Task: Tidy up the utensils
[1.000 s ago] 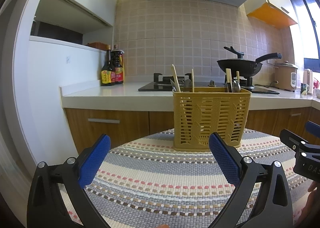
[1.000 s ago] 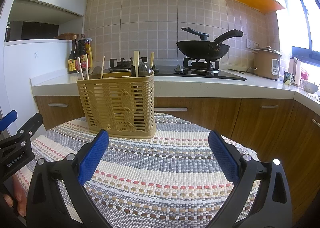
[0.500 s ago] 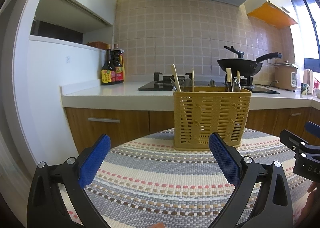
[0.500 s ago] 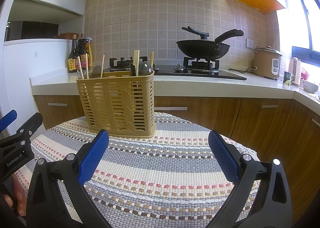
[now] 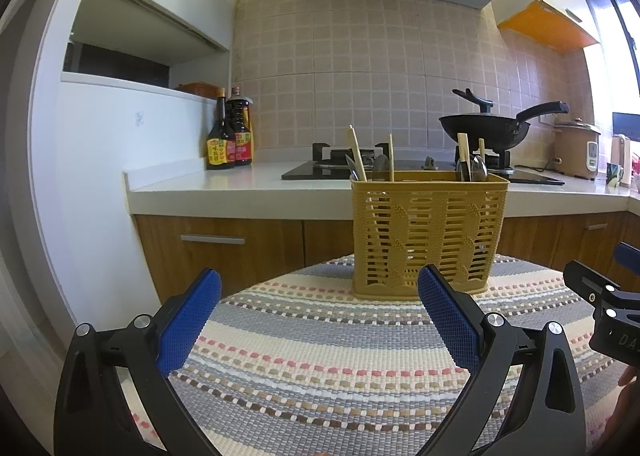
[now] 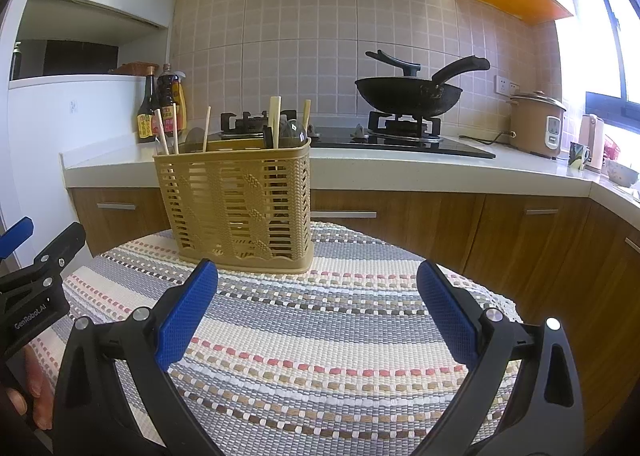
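A: Nearest to us, our left claw hangs over the striped woven mat with its blue pads wide apart and nothing between them. Our right claw is the same: spread, empty, low over the near part of the worktop.

B: Agreed. Then farther on, toward the far edge of the worktop, stands the tan plastic utensil basket, upright on the mat. We see it from two sides, so it sits between our claws and beyond both.

A: The chopsticks lean out of its top at the left end, with more at the right end, and spoon bowls show just above the rim. How the inside is divided we cannot tell.

B: For handling, we judge the chopsticks light, stiff and thin; likely to roll or pivot in the pads, so we take one on the exposed upper shaft, square across. The spoons look like polished metal, probably slippery; we would pinch the neck below the bowl.

A: The basket looks light and slatted. It may tip or slide on the mat if we pull sideways, so we lift straight up.

B: Behind everything, the hob and black wok are well apart.
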A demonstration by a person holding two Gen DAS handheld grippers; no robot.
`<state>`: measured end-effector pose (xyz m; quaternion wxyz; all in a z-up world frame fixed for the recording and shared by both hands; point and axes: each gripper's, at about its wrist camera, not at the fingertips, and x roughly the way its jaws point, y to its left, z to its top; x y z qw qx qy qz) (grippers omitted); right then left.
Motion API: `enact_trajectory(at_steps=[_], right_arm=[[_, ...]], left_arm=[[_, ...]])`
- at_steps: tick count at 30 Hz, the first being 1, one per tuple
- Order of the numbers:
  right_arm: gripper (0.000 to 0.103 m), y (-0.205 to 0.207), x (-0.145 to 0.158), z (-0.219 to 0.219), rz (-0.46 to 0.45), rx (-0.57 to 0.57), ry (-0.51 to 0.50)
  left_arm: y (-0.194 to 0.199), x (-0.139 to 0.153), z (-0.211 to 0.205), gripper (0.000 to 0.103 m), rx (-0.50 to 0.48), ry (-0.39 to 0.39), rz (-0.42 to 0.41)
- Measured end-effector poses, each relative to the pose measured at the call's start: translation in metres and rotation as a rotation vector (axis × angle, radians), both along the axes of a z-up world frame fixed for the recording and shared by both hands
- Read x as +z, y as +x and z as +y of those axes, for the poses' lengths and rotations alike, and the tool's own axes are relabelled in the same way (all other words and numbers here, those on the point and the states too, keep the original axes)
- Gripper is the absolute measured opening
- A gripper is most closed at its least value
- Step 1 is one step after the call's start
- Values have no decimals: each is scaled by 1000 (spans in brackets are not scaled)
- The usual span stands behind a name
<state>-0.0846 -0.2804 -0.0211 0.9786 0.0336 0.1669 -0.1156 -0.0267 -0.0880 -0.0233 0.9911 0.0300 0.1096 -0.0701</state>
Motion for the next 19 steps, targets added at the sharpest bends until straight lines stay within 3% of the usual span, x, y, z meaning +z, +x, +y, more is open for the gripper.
enact_trajectory(at_steps=[19], right_arm=[[95,-2,0,-2,2,-5,2]], left_arm=[[2,-1,1,96,-29,-10,22]])
